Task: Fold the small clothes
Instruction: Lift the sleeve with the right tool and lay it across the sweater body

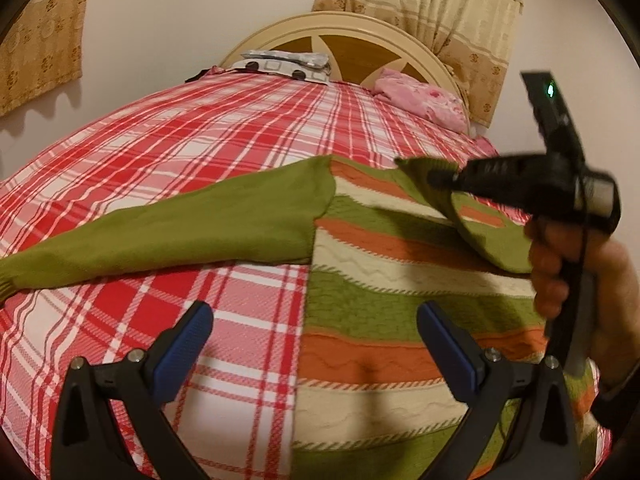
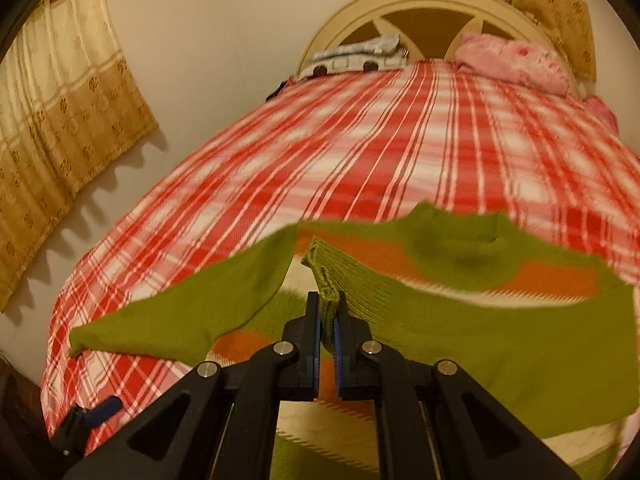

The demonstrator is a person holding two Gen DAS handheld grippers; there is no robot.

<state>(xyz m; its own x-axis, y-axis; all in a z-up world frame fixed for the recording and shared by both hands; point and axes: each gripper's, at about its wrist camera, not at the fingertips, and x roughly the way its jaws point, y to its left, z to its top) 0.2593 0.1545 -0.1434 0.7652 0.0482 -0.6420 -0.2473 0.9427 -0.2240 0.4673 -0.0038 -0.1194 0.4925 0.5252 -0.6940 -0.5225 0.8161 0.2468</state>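
Note:
A small sweater striped green, orange and cream lies flat on the red plaid bed cover. Its plain green left sleeve stretches out to the left. My left gripper is open just above the sweater's left side edge, nothing between its blue pads. My right gripper comes in from the right, held by a hand. In the right wrist view the right gripper is shut on the ribbed cuff of the right sleeve, lifted over the sweater's body.
At the head of the bed lie a pink cloth and a grey-white folded item against the rounded headboard. Curtains hang on the wall left and right. The bed's left edge drops off beside the wall.

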